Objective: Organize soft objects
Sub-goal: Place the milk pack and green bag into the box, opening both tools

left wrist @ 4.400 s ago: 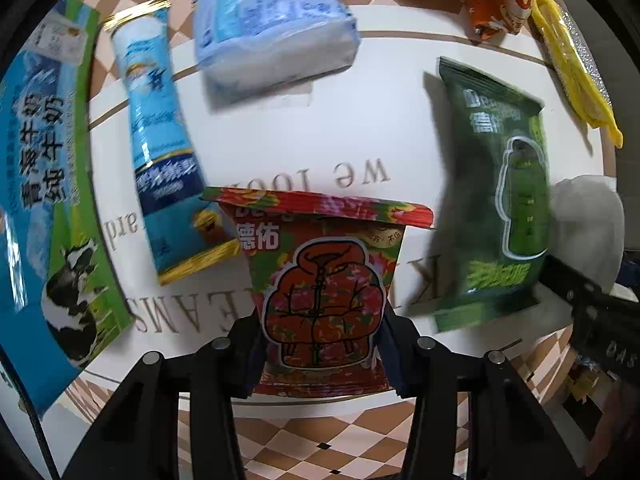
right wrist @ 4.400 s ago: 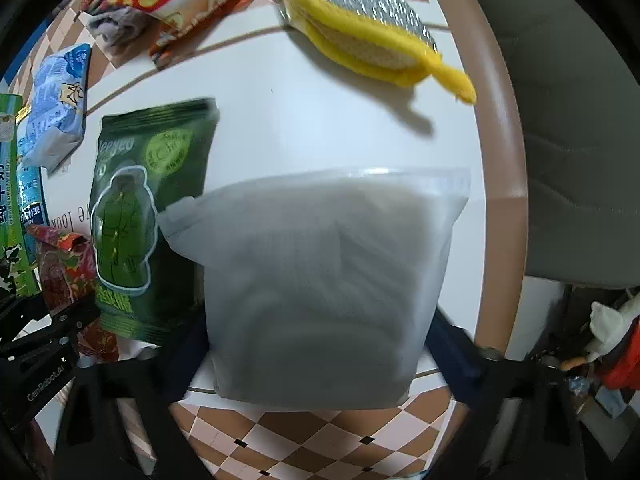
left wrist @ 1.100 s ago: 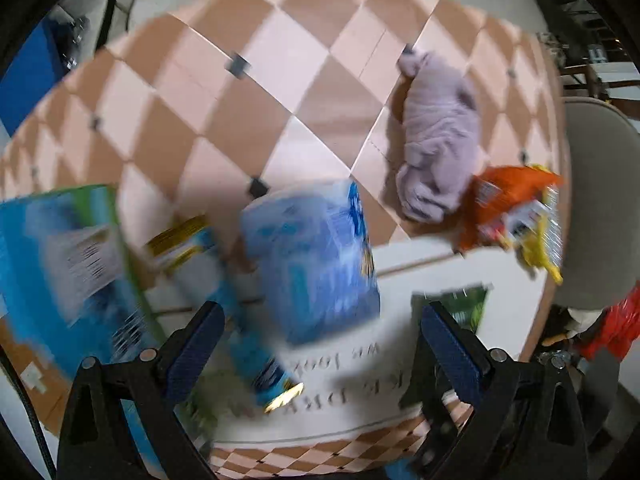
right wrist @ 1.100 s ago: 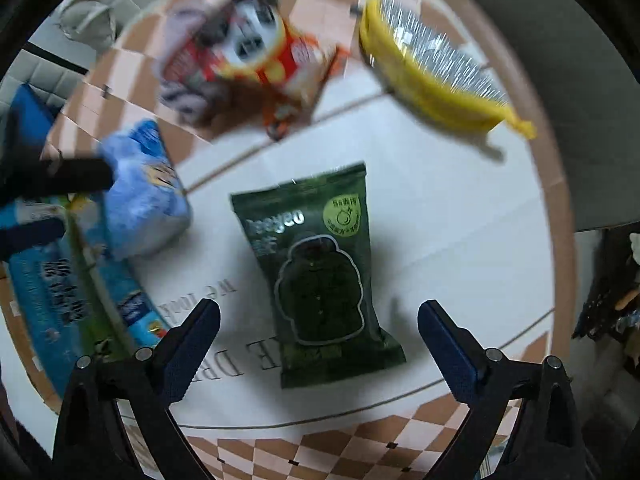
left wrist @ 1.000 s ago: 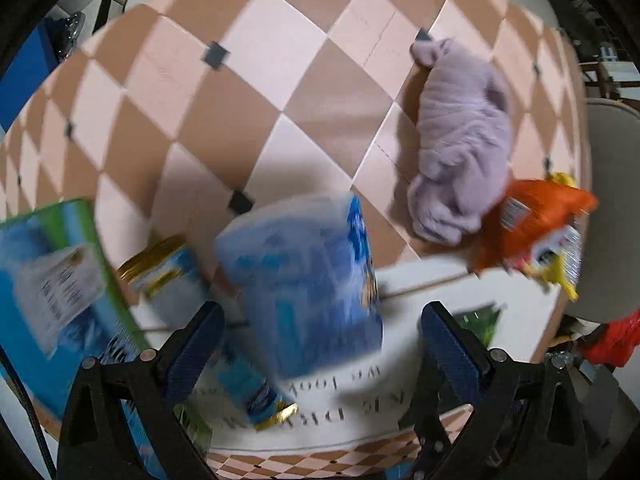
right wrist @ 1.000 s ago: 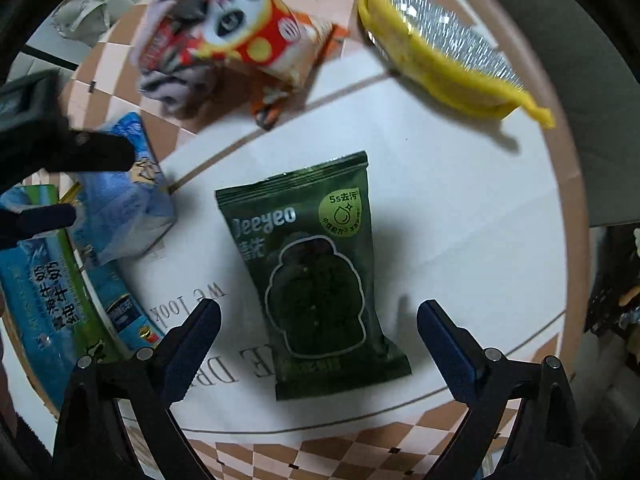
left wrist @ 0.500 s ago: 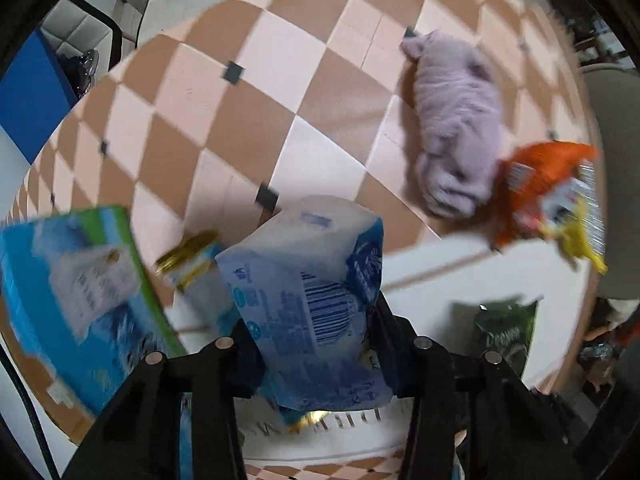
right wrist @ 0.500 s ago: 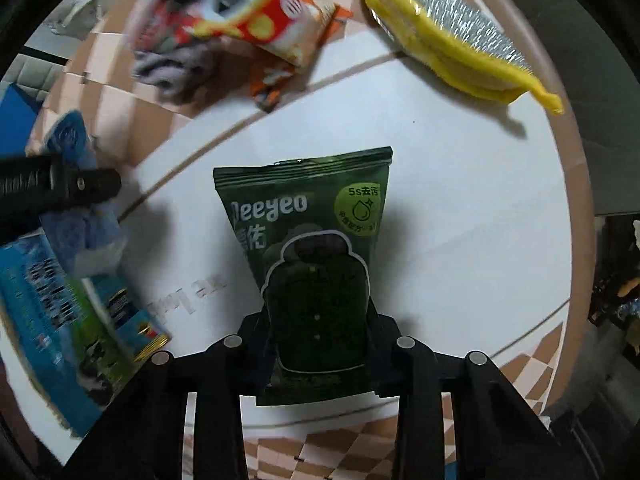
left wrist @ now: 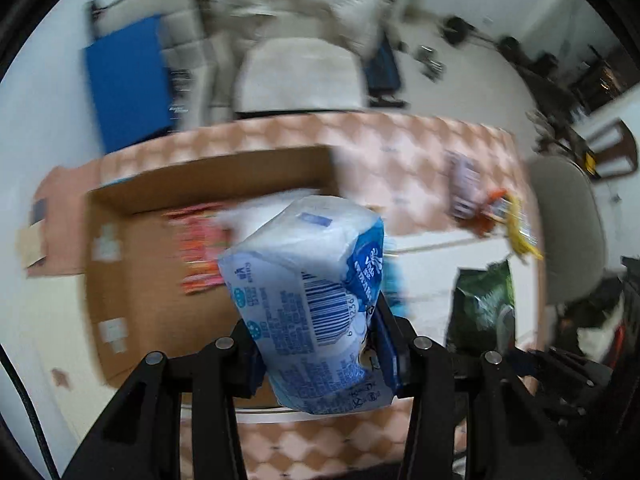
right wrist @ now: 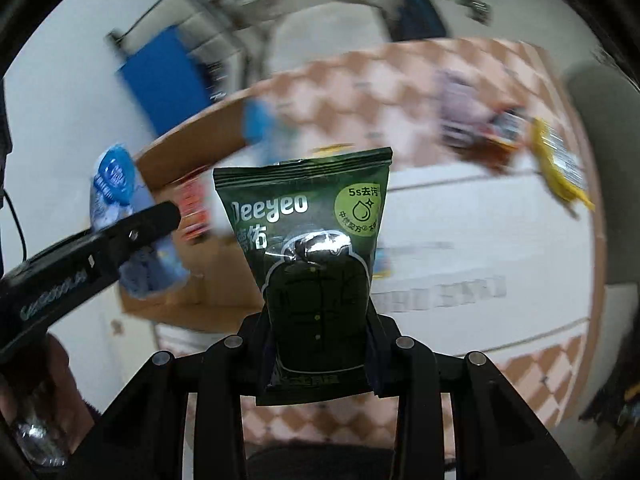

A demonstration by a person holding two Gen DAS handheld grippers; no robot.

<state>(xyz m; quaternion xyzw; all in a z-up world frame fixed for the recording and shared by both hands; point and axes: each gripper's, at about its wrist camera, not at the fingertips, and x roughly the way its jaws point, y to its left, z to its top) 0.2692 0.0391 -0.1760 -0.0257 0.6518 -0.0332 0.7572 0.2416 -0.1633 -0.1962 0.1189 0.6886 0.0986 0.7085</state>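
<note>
Black fingers of the left gripper (left wrist: 320, 354) pinch a soft blue-and-white plastic tissue pack (left wrist: 316, 304), lifted clear above the near edge of the open brown cardboard box (left wrist: 160, 280). Right of the box, the right gripper (right wrist: 320, 354) clamps a dark green foil pouch (right wrist: 316, 264), held upright in the air. Inside the box lies a blurred red-orange packet (left wrist: 200, 252).

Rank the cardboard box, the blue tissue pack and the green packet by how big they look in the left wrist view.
1. cardboard box, widest, though blurred and partly hidden.
2. blue tissue pack, held in the left claw; it is close to the camera, so its true size is unsure.
3. green packet, smallest here, partly cut off by the right claw that holds it.
</note>
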